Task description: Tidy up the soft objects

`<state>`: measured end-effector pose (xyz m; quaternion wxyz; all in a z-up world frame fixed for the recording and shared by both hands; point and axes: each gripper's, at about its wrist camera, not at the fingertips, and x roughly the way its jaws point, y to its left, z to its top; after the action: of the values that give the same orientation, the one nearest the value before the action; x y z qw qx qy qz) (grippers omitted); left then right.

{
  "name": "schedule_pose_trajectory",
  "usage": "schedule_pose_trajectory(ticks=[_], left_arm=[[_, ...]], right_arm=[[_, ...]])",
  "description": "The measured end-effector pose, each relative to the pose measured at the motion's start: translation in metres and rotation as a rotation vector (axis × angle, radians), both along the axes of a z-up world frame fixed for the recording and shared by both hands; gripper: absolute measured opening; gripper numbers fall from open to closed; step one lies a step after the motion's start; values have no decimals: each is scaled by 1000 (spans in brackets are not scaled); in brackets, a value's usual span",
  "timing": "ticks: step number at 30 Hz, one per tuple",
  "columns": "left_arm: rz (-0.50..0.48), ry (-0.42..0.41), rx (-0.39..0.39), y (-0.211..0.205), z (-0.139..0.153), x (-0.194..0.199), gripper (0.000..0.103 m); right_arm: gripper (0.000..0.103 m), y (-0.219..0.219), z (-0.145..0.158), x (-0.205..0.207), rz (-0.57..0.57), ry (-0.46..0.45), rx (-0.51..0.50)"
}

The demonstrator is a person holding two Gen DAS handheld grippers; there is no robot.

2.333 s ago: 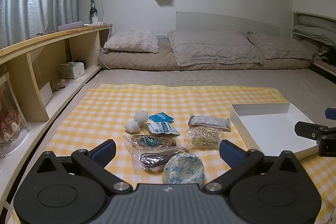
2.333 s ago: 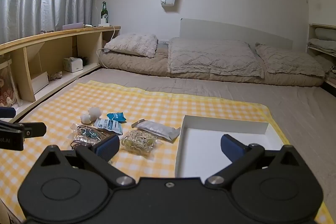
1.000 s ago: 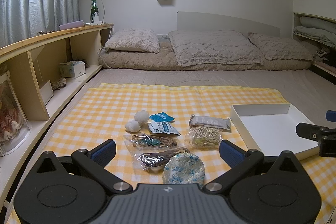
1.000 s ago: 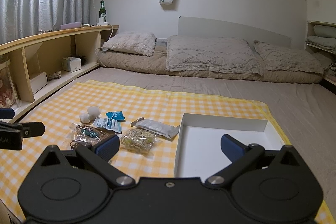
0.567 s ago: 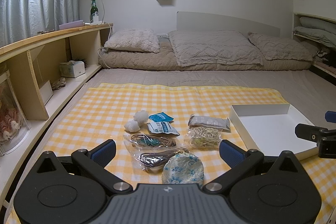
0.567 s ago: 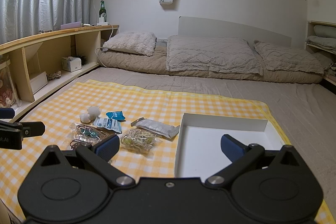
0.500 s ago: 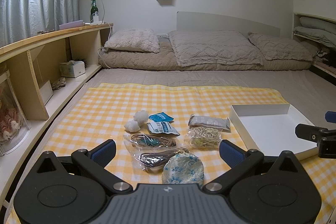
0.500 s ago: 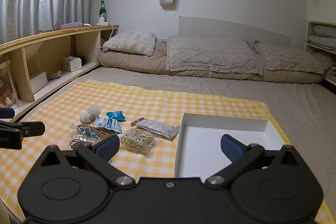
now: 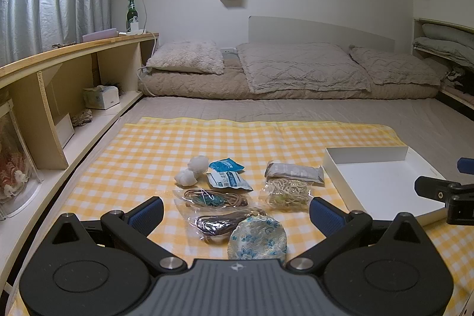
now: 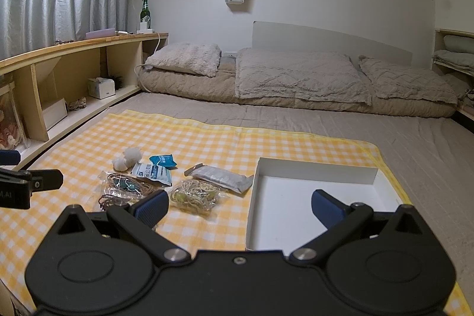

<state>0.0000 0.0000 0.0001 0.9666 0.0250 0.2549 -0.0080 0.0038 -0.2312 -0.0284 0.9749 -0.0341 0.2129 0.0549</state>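
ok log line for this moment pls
phase: pre-grasp | left gripper: open, empty | right gripper: open, empty | white cardboard tray: empty | small soft packets: on yellow checked cloth

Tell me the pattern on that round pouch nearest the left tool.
Pale fabric with blue flowers, on the round pouch; clearest in the left wrist view.

A yellow-and-white checked cloth (image 9: 154,156) is lying ahead of both claws, carrying a white tray (image 10: 299,215), white cotton balls (image 9: 194,169), blue-and-white packets (image 9: 228,173), a grey packet (image 9: 293,172) and a round pouch (image 9: 257,237) showing blue flowers on pale fabric just before the left claw.
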Motion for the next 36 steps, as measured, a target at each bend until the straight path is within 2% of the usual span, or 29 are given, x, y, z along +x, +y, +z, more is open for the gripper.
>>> schedule_pose_trajectory(ticks=[16, 21, 28, 36], left_arm=[[12, -11, -16, -2, 0, 2, 103], [29, -35, 6, 2, 8, 9, 103], [76, -80, 17, 14, 27, 26, 103], [114, -117, 69, 19, 43, 61, 103]], right_arm=[[103, -1, 1, -1, 3, -5, 2], [103, -2, 7, 1, 9, -17, -6], [103, 0, 21, 11, 33, -51, -37], [103, 11, 34, 33, 109, -96, -103]])
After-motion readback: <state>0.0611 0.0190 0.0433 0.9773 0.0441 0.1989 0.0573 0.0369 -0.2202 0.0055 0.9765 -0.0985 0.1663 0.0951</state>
